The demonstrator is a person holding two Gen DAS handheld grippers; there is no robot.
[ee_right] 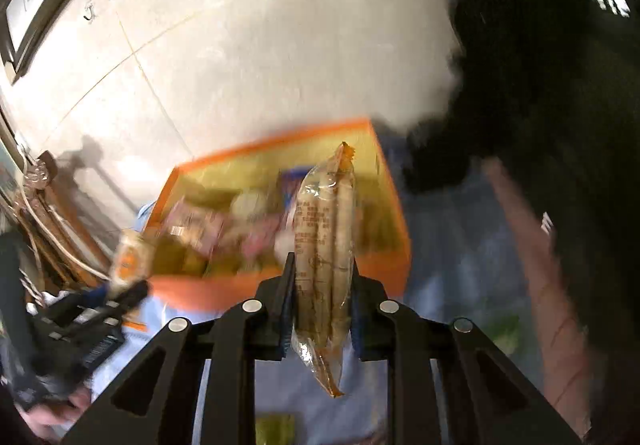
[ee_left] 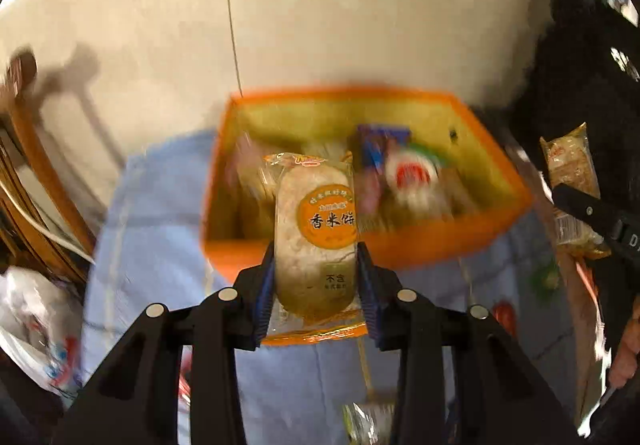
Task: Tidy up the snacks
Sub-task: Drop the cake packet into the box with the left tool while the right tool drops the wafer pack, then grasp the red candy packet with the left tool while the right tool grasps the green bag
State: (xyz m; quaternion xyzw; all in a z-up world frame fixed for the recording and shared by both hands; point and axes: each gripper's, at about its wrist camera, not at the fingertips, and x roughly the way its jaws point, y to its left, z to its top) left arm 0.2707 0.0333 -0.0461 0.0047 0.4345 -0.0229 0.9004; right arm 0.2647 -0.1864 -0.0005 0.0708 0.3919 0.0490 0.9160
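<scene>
1. My left gripper (ee_left: 316, 269) is clamped on a rice cracker packet (ee_left: 314, 233), held above the near rim of the orange box (ee_left: 400, 245).
2. My right gripper (ee_right: 322, 285) pinches a second packet (ee_right: 324, 245) edge-on, near that rim.
3. Pale floor (ee_right: 280, 45) lies open beyond the box.

Pale tiled floor (ee_left: 320, 5) with glare; wooden furniture (ee_left: 36, 181) at left.

I seem to be in a home: pale floor tiles (ee_left: 320, 5), a wooden chair (ee_left: 36, 149), a blue cloth-covered table (ee_left: 160, 245) and an orange snack box (ee_left: 400, 245).
</scene>
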